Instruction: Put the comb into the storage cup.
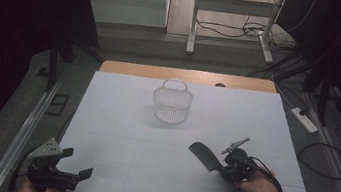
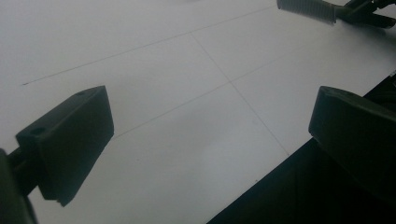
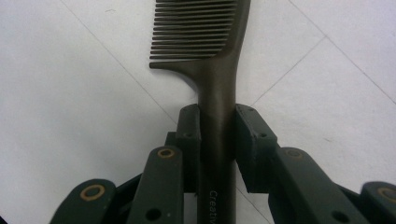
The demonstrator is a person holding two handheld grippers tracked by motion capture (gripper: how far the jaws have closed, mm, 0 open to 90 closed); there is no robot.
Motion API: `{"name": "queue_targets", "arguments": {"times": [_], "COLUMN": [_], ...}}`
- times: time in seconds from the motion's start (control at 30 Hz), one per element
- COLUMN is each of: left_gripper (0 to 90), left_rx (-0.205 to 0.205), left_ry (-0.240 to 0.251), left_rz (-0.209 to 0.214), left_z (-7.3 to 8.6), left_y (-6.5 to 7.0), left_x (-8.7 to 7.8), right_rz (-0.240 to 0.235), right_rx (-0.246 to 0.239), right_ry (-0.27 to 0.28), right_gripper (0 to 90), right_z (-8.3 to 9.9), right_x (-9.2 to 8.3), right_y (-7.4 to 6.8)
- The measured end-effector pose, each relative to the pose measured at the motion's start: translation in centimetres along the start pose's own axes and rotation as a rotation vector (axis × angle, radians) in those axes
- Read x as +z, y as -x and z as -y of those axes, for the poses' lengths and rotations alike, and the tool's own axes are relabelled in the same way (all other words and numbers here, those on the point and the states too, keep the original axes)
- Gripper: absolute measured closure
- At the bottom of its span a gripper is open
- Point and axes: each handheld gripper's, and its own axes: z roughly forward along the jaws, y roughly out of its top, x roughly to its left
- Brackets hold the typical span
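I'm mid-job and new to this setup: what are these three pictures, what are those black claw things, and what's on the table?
A person holds a two-jaw gripper in each hand. The high view looks down on the white table from the person's side. The other two pictures come from cameras riding on each gripper, looking along its jaws. The right gripper is closed on the handle of a dark comb, teeth pointing away. The left gripper stands open with nothing between its jaws, near the table's front edge. Farther back stands a small white mesh basket with a handle.
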Motion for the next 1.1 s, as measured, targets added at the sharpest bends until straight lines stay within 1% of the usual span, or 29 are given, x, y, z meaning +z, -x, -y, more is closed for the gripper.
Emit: {"name": "queue_targets", "arguments": {"times": [0.07,0.1,0.17,0.2,0.23,0.3,0.33,0.47,0.63,0.7,0.77,0.83,0.87,0.93,0.97,1.03,1.1], "left_gripper": [0.7,0.5,0.5,0.5,0.5,0.5,0.5,0.0,0.0,0.0,0.0,0.7,1.8,2.5,2.4,1.8,0.6], "left_rx": [0.004,0.007,0.013,0.016,0.019,0.023,0.023,0.032,0.063,0.062,0.055,0.072,0.08,0.08,0.083,0.093,0.105], "left_ry": [-0.001,-0.002,-0.004,-0.003,-0.003,-0.001,-0.001,-0.003,-0.013,-0.002,0.002,0.003,-0.004,-0.004,-0.002,0.006,0.014], "left_rz": [-0.001,-0.004,-0.009,-0.01,-0.009,-0.005,0.004,0.014,0.014,0.033,0.053,0.054,0.056,0.067,0.069,0.06,0.056], "left_z": [0.0,0.0,-0.1,-0.1,-0.1,-0.1,-0.1,-0.3,-0.8,-1.0,-1.2,-1.3,-1.5,-1.6,-1.8,-2.0,-2.4], "left_y": [0.1,0.1,0.2,0.2,0.2,0.3,0.3,0.5,0.9,0.8,0.8,0.7,0.6,0.5,0.5,0.5,0.6], "left_x": [0.0,0.0,0.0,0.0,0.0,0.0,0.0,0.2,0.6,0.8,1.0,1.2,1.4,1.7,1.8,2.0,2.2], "right_rz": [-0.001,0.001,0.005,0.009,0.009,0.011,0.008,0.017,0.02,0.022,0.027,0.03,0.031,0.034,0.038,0.046,0.042], "right_rx": [0.003,0.006,0.007,0.007,0.007,0.009,0.009,0.007,0.0,0.002,-0.001,-0.003,-0.005,-0.012,-0.012,-0.008,-0.005], "right_ry": [0.001,0.011,0.015,0.029,0.029,0.052,0.056,0.077,0.105,0.116,0.133,0.157,0.163,0.181,0.188,0.206,0.227], "right_gripper": [72.3,72.4,72.4,72.4,72.4,72.4,72.4,72.4,72.4,72.4,72.4,72.3,72.4,72.4,72.3,72.4,72.3], "right_z": [0.0,0.2,0.2,0.3,0.3,0.3,0.3,0.5,0.6,0.6,0.7,0.8,0.8,0.9,1.0,1.0,1.0], "right_x": [0.0,-0.1,-0.1,-0.3,-0.3,-0.6,-0.7,-1.0,-1.4,-1.6,-1.9,-2.2,-2.3,-2.5,-2.7,-3.0,-3.4], "right_y": [0.0,0.0,0.0,-0.1,-0.1,-0.1,-0.1,-0.2,-0.3,-0.3,-0.3,-0.3,-0.3,-0.3,-0.3,-0.3,-0.3]}}
